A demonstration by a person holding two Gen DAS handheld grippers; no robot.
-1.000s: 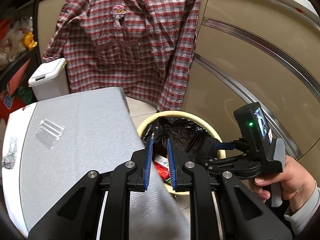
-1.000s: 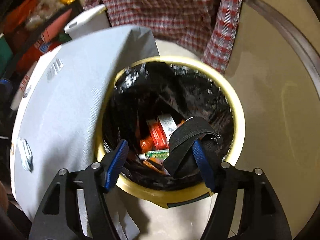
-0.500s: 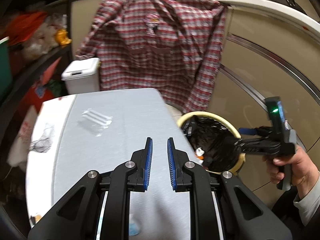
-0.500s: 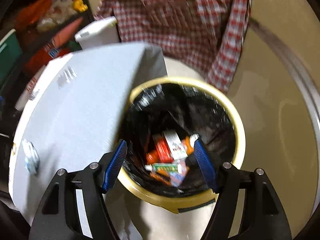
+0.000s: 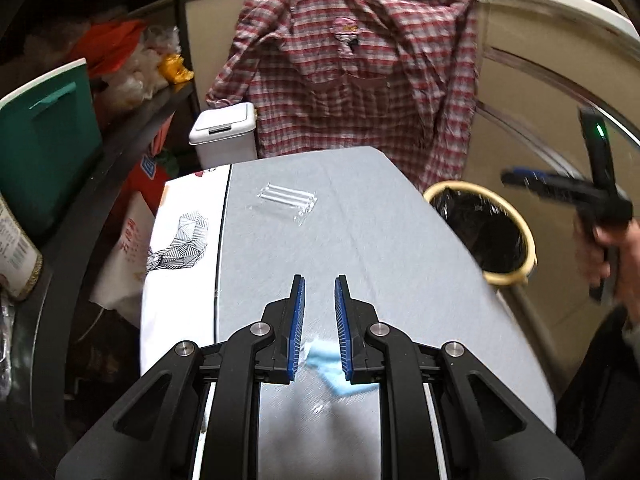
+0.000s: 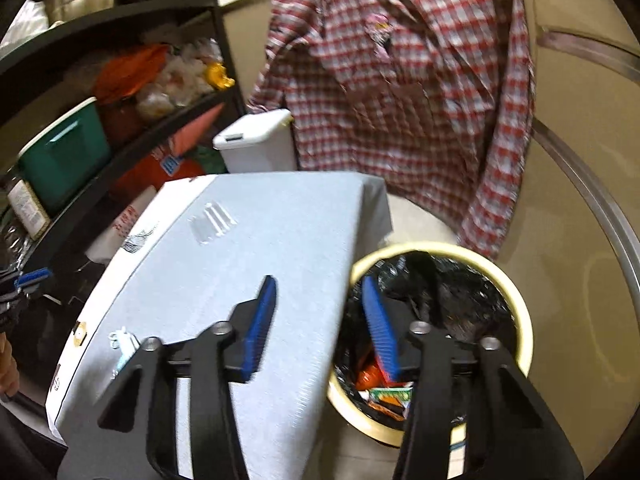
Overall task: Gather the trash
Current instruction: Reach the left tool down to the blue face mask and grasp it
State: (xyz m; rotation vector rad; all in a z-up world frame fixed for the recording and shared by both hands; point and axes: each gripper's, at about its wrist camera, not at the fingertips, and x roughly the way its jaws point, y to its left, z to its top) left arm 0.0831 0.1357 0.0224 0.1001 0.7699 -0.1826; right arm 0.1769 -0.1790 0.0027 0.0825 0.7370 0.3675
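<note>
A yellow-rimmed bin (image 6: 516, 300) lined with a black bag holds red and green wrappers (image 6: 374, 378); in the left wrist view the bin (image 5: 530, 240) sits right of the table. On the grey table top (image 5: 400, 248) lie a clear plastic packet (image 5: 288, 200) and a light blue scrap (image 5: 336, 372). My left gripper (image 5: 320, 292) hangs over that scrap, its jaws a narrow gap apart with nothing between them. My right gripper (image 6: 319, 284) is above the table edge and the bin rim, its jaws closing on nothing. The packet (image 6: 212, 222) and scrap (image 6: 124, 344) also show in the right wrist view.
A red plaid shirt (image 5: 352, 80) hangs over the counter behind the table. A small white lidded bin (image 5: 224, 132) stands on the floor beside dark shelves holding a green box (image 5: 44, 144) and bags. Curved cabinet fronts (image 6: 580, 152) close off the right side.
My left gripper swung from beside the bin back over the table, above the blue scrap. My right gripper rose away from the bin, its jaws narrowed, and the black band left its finger.
</note>
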